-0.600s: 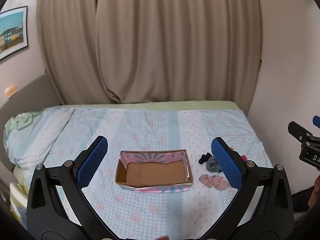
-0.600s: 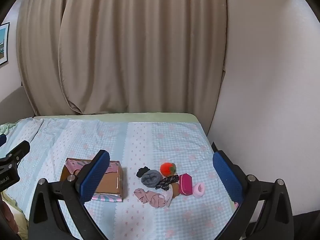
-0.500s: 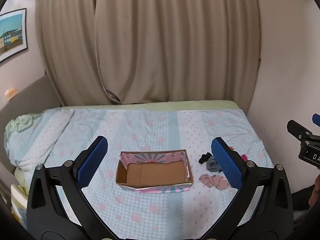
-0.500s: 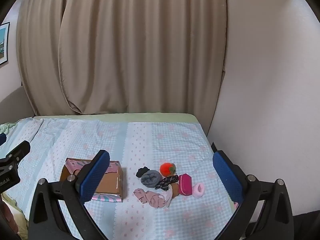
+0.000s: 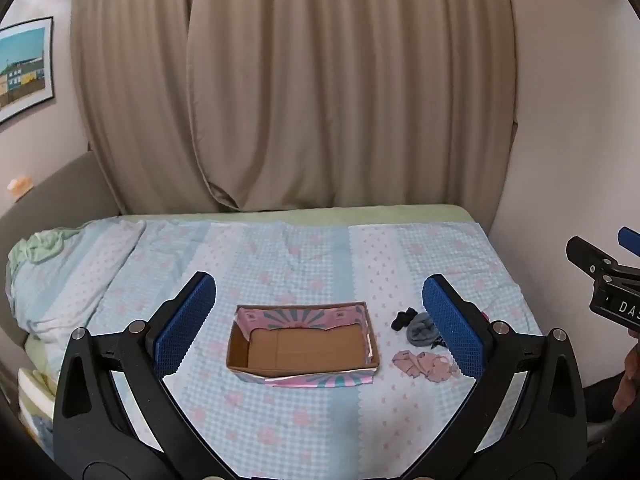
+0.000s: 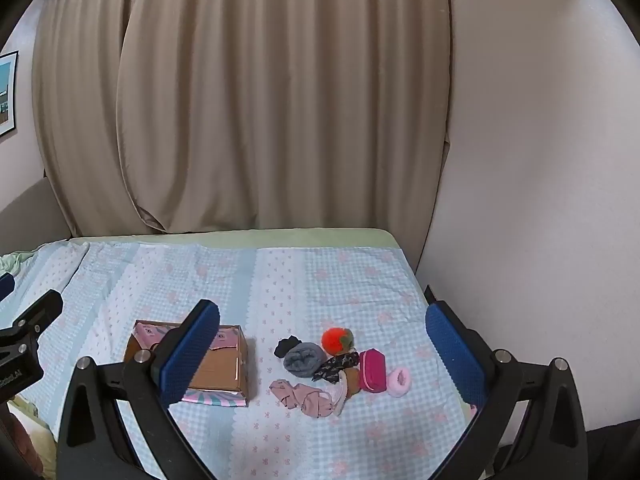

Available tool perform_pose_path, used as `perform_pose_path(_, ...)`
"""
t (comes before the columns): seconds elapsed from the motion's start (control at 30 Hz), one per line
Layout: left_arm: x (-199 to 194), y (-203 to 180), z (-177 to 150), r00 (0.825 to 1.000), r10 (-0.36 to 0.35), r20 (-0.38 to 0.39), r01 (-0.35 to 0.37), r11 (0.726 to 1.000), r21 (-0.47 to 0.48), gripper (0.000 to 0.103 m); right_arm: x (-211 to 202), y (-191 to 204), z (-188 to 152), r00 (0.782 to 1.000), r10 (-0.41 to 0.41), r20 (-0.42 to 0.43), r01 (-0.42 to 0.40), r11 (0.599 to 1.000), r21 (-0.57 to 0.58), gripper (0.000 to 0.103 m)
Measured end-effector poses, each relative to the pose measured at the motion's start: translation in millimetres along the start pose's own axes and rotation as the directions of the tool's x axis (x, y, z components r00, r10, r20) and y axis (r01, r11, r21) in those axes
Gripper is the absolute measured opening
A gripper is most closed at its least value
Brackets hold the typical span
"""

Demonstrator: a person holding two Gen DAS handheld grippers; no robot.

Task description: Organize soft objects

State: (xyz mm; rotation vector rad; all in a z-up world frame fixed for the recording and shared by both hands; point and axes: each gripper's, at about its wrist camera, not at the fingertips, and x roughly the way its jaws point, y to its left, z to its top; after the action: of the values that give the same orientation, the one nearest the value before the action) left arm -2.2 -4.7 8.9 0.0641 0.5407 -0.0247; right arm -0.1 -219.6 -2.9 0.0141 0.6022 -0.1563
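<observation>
Left wrist view: the left gripper (image 5: pixel 318 322) has its jaws wide apart with nothing in them. Its right finger hides part of the soft things. The cardboard box (image 5: pixel 303 347) sits open on the bed (image 5: pixel 280 420), with bare sheet all around it.

Right wrist view: the right gripper (image 6: pixel 322 356) is wide apart too, holding nothing. Its left finger hides part of the box. Right of the box lie a gray sock (image 6: pixel 303 360), orange pom-pom (image 6: pixel 337 339), pink pouch (image 6: pixel 372 370) and pink scrunchie (image 6: pixel 399 381), near the bed's right edge.
</observation>
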Motion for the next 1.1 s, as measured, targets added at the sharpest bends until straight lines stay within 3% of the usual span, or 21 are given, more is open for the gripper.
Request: perform_pose_path(1.1, -1.3, 1.2, 0.3, 1.0, -0.008, 0.002, 0.008, 1.0, -0.02, 0.102, -5.0, -6.9, 0.7, 1.0, 0.01, -0.003, -0.01, 1.0, 0.0, 0.103)
